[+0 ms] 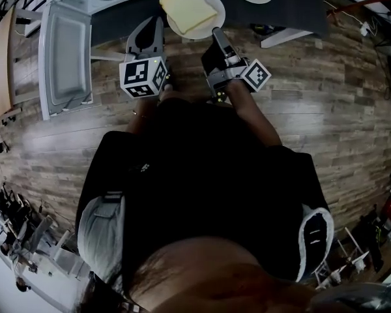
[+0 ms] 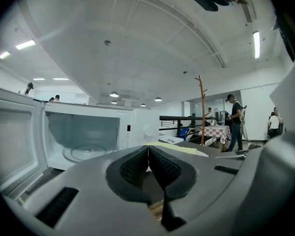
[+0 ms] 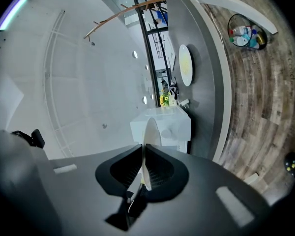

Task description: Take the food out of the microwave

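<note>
A: Holding the white plate (image 1: 212,4) by one rim is my worry. The right gripper (image 3: 143,167) is pinched narrow on its near-right edge, and the plate shows edge-on between the pads.

B: And the left gripper (image 2: 148,166)?

A: Its jaws are pressed fully together, just beside the plate's left rim. Whether it props the plate, I can't quite tell.

B: So the slab of pale yellow food (image 1: 186,8) is out?

A: Yes. The microwave (image 2: 88,132) on the left holds only its glass turntable (image 2: 86,154), and its door (image 1: 66,60) is open. The plate sits at the near edge of the dark table (image 1: 280,15), right of the microwave. A one-sided pinch could let it tip, so the slab slides off, or the rim could slip from the pads and the lot drop to the wooden floor (image 1: 326,122)
</note>
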